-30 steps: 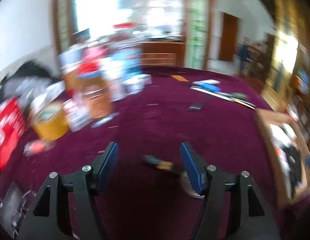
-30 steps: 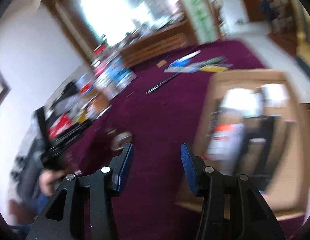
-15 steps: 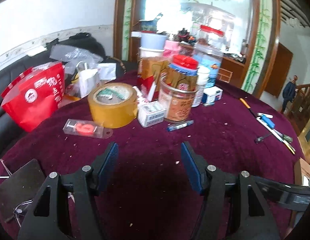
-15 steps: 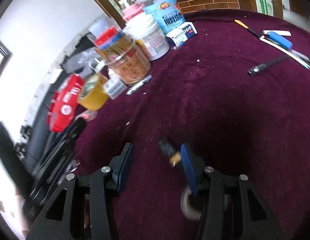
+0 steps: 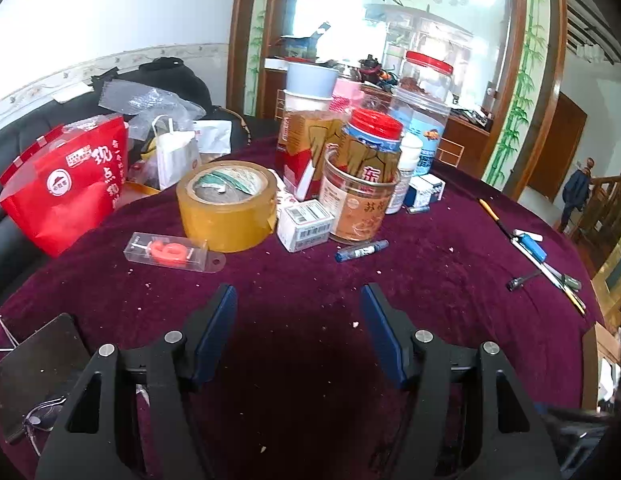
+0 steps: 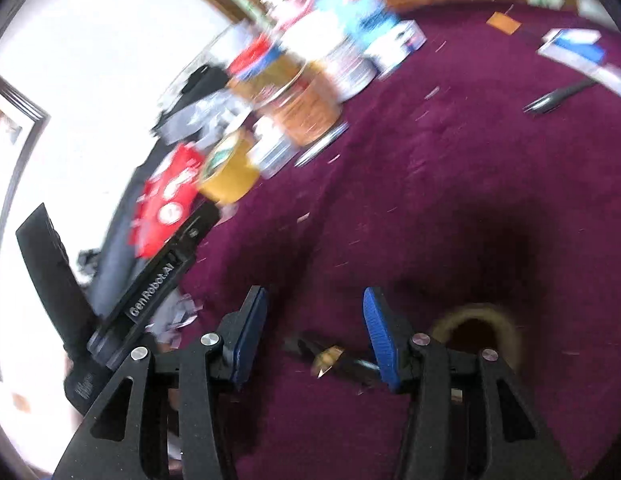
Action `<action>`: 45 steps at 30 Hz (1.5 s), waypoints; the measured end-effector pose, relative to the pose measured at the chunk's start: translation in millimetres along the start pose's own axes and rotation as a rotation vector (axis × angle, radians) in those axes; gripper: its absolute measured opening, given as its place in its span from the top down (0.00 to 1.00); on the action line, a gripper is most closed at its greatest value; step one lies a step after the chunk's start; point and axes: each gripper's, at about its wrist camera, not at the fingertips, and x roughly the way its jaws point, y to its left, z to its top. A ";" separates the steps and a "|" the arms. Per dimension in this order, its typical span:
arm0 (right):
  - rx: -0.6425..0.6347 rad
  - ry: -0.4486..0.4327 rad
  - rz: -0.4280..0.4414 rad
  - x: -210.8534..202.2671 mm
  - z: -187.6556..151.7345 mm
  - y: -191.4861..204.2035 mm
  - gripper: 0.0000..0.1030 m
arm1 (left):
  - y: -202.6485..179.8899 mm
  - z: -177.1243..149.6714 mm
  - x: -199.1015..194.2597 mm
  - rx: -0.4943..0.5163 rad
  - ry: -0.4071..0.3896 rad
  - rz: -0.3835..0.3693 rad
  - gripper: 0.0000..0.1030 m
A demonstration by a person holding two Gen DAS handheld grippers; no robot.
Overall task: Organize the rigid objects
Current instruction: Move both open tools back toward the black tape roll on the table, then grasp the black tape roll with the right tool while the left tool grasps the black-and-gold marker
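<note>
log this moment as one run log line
left hand-held gripper: open, empty | right hand-held gripper: open over small dark object | tape roll: untouched

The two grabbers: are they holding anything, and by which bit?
Nothing is held. The left gripper has open jaws over bare cloth. The right gripper is open too; a small dark and gold thing lies on the cloth between its jaws, not pinched.

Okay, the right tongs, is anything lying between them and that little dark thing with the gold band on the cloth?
Nothing visible does. The dark object with the gold band lies on the purple cloth between the open right tongs, near the right-hand pad. The picture is blurred.
</note>
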 end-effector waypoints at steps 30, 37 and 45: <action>-0.119 -0.073 -0.252 -20.4 -44.0 -46.2 0.50 | -46.4 -43.2 -76.8 0.777 0.136 -0.513 0.38; -0.087 -0.084 -0.190 -29.1 -42.9 -48.0 0.50 | -61.5 -76.4 -55.3 1.004 0.208 -0.554 0.38; -0.073 -0.087 -0.170 -31.6 -41.9 -49.9 0.50 | -79.9 -93.6 -29.6 1.092 0.281 -0.546 0.39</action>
